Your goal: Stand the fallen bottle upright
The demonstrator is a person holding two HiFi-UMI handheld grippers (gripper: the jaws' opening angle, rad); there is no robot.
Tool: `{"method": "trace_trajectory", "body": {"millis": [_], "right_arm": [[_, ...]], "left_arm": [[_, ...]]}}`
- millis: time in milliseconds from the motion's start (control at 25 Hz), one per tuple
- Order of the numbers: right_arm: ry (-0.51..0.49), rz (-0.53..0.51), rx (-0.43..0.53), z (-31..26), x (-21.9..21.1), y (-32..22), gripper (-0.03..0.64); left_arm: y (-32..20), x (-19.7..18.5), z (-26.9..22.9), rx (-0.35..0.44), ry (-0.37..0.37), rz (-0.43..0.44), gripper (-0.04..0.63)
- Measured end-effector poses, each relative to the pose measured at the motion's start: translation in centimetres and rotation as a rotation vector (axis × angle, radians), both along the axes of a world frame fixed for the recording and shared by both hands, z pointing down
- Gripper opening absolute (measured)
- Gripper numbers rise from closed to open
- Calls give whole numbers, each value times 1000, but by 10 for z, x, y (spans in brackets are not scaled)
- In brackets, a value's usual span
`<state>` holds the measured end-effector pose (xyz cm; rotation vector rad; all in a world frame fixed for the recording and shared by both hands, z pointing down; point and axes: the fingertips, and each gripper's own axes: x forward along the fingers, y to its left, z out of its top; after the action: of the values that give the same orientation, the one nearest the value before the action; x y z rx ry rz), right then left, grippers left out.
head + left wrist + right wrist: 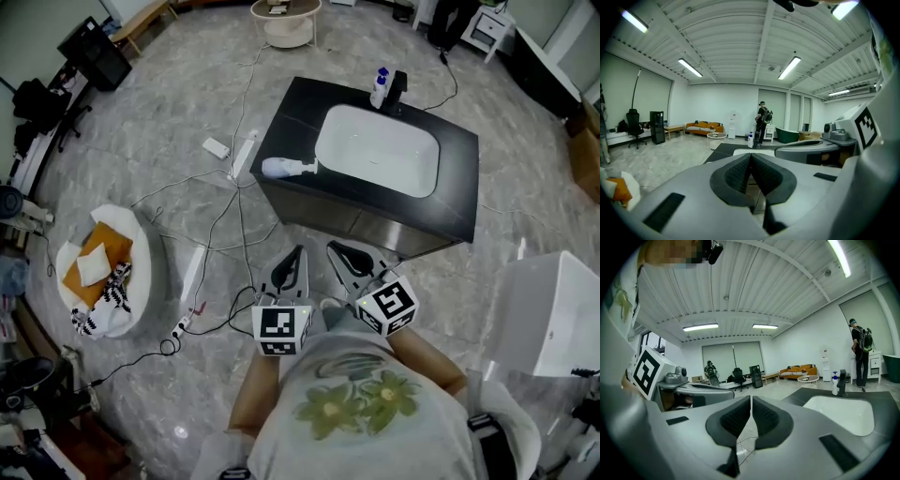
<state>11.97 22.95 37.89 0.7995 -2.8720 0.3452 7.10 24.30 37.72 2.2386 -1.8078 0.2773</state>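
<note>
A white bottle lies on its side at the left end of the black counter, beside the white sink basin. A second bottle with a blue cap stands upright at the counter's back, next to the black faucet. My left gripper and right gripper hover side by side in front of the counter, well short of the fallen bottle. Both are shut and hold nothing. In the left gripper view the pads meet; the right gripper view shows its pads together too. Neither gripper view shows the fallen bottle.
Cables and a power strip run over the floor left of the counter. A white cushion with orange cloth lies at far left. A white box stands at right, a round table at the back. A person stands far off.
</note>
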Motion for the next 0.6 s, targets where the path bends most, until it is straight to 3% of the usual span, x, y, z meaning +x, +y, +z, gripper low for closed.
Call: {"method": "trace_trajectory", "body": {"millis": [280, 600], "right_arm": [[53, -49, -7, 20, -9, -17, 44], [65, -25, -47, 37, -33, -74, 46]], "left_arm": [[-13, -14, 13, -26, 17, -53, 18], [-71, -43, 28, -57, 13, -34, 18]]}}
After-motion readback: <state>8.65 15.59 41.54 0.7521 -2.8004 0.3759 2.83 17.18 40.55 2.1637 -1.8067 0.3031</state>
